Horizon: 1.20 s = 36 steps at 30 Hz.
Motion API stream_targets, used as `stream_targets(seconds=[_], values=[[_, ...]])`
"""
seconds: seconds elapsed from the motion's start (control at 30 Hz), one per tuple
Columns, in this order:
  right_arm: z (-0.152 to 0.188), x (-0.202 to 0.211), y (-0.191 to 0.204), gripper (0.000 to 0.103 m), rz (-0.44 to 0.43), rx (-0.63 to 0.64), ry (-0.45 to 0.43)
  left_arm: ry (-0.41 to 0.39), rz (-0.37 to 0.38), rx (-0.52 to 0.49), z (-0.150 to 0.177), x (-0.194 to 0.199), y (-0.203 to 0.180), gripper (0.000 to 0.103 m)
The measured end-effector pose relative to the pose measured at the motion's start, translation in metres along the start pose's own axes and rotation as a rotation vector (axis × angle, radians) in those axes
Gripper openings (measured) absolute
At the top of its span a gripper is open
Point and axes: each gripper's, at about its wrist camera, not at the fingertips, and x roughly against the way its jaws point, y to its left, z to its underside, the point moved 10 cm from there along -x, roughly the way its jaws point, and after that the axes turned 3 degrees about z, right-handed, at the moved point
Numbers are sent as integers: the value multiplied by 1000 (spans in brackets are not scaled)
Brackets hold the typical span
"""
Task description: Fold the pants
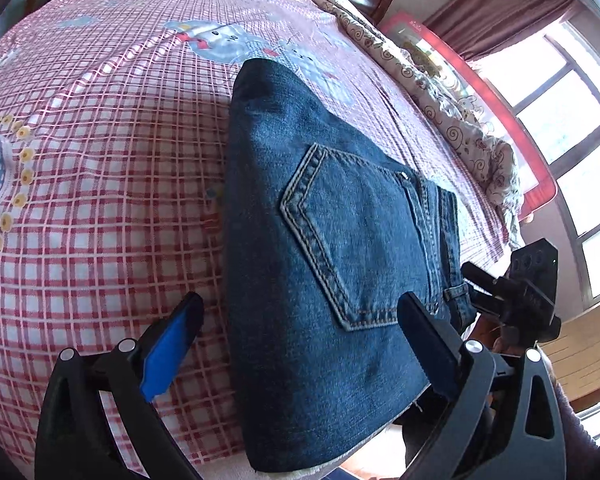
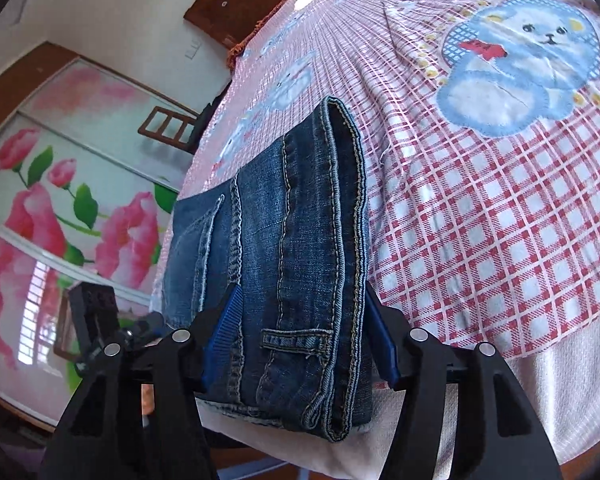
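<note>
Blue jeans (image 1: 319, 248) lie folded into a compact stack on a pink checked bedspread (image 1: 100, 200), back pocket facing up. My left gripper (image 1: 300, 312) is open, its fingers straddling the near end of the stack, one blue pad (image 1: 168, 352) over the bedspread and the other finger over the denim. In the right wrist view the jeans (image 2: 292, 248) show their waistband edge and a belt loop. My right gripper (image 2: 300, 324) is open with its fingers on either side of the stack's waistband end. The right gripper also shows in the left wrist view (image 1: 515, 300), beside the waistband.
The jeans sit near the bed's front edge. A floral quilt (image 1: 439, 92) lies bunched along the far side by a red bed rail (image 1: 479, 92) and window. A wardrobe with rose-print doors (image 2: 60, 200) stands beyond the bed. A bear print (image 2: 519, 64) marks the bedspread.
</note>
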Motion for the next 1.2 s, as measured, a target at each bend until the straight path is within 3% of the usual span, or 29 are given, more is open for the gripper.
stream_targets(seconds=[0.03, 0.1, 0.17, 0.27, 0.37, 0.87, 1.2], values=[[1, -1, 2, 47, 39, 30, 9, 6, 10, 5, -2, -3, 0, 96], [1, -2, -1, 35, 90, 54, 25, 23, 27, -24, -4, -7, -6, 75], [2, -1, -1, 31, 83, 49, 32, 48, -12, -54, -3, -11, -8, 57], [1, 0, 9, 27, 156, 143, 45, 52, -9, -48, -5, -8, -11, 30], [-5, 5, 21, 23, 173, 177, 33, 18, -10, -43, -10, 3, -16, 20], [-64, 29, 70, 21, 149, 293, -17, -86, 11, -131, -74, 45, -43, 17], [-120, 27, 110, 20, 128, 367, -59, -188, 8, -181, -144, 74, -56, 17]])
